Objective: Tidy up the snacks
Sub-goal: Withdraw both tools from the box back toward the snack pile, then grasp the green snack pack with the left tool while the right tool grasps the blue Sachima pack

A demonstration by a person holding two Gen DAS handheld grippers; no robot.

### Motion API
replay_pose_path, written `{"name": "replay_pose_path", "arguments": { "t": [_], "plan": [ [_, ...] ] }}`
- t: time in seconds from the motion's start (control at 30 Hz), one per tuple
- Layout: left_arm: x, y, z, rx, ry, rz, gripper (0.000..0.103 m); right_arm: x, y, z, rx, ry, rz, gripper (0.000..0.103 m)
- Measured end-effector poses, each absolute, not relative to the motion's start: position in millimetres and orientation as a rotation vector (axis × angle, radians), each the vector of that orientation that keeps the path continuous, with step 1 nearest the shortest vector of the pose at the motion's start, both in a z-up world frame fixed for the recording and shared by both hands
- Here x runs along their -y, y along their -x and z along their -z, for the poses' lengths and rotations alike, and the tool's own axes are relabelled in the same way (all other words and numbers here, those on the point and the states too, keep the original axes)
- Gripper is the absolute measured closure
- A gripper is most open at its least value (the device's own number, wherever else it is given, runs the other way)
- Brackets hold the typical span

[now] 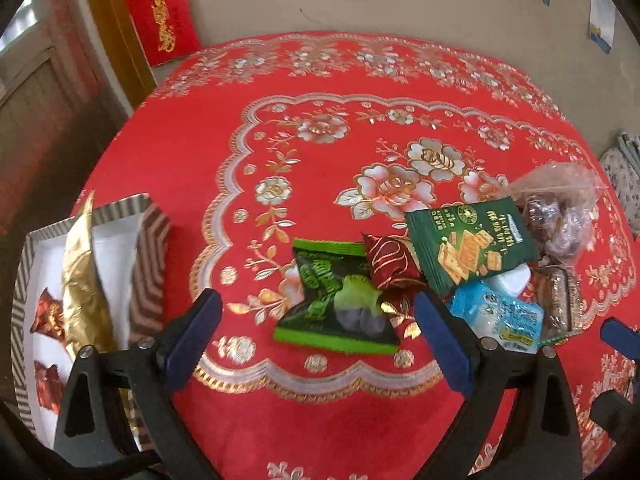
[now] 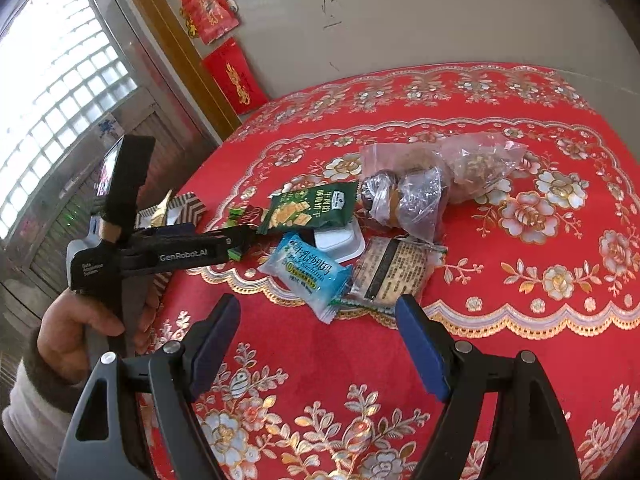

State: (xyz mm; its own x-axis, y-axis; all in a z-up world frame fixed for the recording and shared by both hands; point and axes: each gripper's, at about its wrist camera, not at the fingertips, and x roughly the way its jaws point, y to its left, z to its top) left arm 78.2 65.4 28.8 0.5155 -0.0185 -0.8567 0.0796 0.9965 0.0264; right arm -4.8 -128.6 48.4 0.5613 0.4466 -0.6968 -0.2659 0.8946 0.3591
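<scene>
Nearest the cameras, both tools hang over a table draped in a red tablecloth (image 2: 520,320) embroidered with gold and silver flowers. The left gripper (image 1: 318,330) has its blue-padded fingers apart with nothing between them, hovering just short of a bright green snack packet (image 1: 340,300). The right gripper (image 2: 318,330) likewise stands wide, empty, with bare cloth beneath it and the snack pile just beyond its tips. In the right wrist view a hand (image 2: 76,332) in a pale sleeve grips the left tool's handle at the table's left edge. The snacks lie in one loose heap near the middle of the cloth: one green packet, one dark red foil candy (image 1: 390,260) touching it, one dark green cracker pack (image 1: 468,244) overlapping a white plastic cup (image 2: 340,242), one light blue packet (image 2: 306,270), one brown-labelled clear packet (image 2: 390,270), and clear plastic bags (image 2: 420,188) behind, whose count I cannot tell. At the left edge sits a striped box (image 1: 152,252) holding a gold foil wrapper (image 1: 82,280) and two small red candies (image 1: 48,314). The cloth's near and right parts lie open. Beyond the table stands a beige wall (image 2: 400,20) with two red paper hangings (image 2: 234,76) and, at left, a barred window (image 2: 52,92).
</scene>
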Motion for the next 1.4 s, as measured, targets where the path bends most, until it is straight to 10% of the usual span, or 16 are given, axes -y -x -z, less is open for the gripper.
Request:
{"name": "replay_pose_path", "arguments": {
  "t": [0.13,0.3,0.97,1.07,1.4],
  "plan": [
    [-61,-84,-20,-1.045,-0.068,0.087,0.009,110,0,-48,-0.851,-0.108,-0.474,0.023],
    [-65,-82,-16,-1.061,-0.07,0.107,0.04,83,-9,-45,-0.834,0.083,-0.541,0.023],
    [-79,-74,-17,-1.049,-0.079,0.084,0.038,55,-28,-20,-0.921,0.138,-0.539,0.037],
    [-81,-77,-15,-1.05,-0.055,0.077,0.036,52,-32,-14,-0.926,0.117,-0.522,0.076],
    [-79,-44,-34,-0.951,-0.097,0.075,0.048,64,12,-33,-0.818,0.097,-0.459,0.076]
  ]
}}
